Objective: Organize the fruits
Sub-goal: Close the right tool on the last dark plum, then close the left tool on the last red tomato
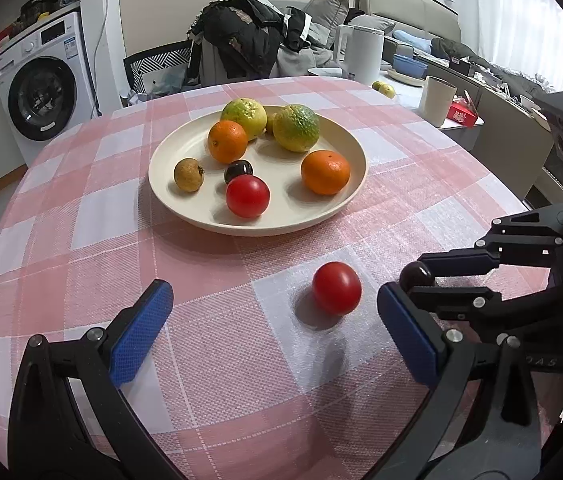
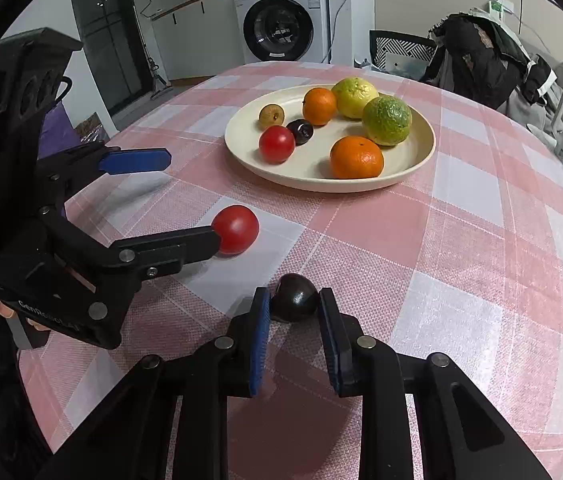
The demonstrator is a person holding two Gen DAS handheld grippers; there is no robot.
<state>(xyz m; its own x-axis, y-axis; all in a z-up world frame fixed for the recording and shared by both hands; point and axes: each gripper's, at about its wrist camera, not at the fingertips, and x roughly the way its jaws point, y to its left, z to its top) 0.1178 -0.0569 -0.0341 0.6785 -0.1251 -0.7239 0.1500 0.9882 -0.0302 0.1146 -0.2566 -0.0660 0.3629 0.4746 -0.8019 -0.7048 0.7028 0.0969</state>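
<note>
Dark fruit [image 2: 295,298] btwn right tongs [image 2: 294,308]; gripped

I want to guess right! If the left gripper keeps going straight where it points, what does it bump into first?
Probably the red tomato lying on the tablecloth. It sits just ahead of the open left gripper, a little toward its right finger. Depth is hard to judge, so the fingers might touch the cloth first.

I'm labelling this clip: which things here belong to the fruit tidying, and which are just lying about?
Job: plate, its fruit, loose tomato, dark fruit clamped in the right gripper, open left gripper.
Lying about: kettle, cup, washing machine.
</note>
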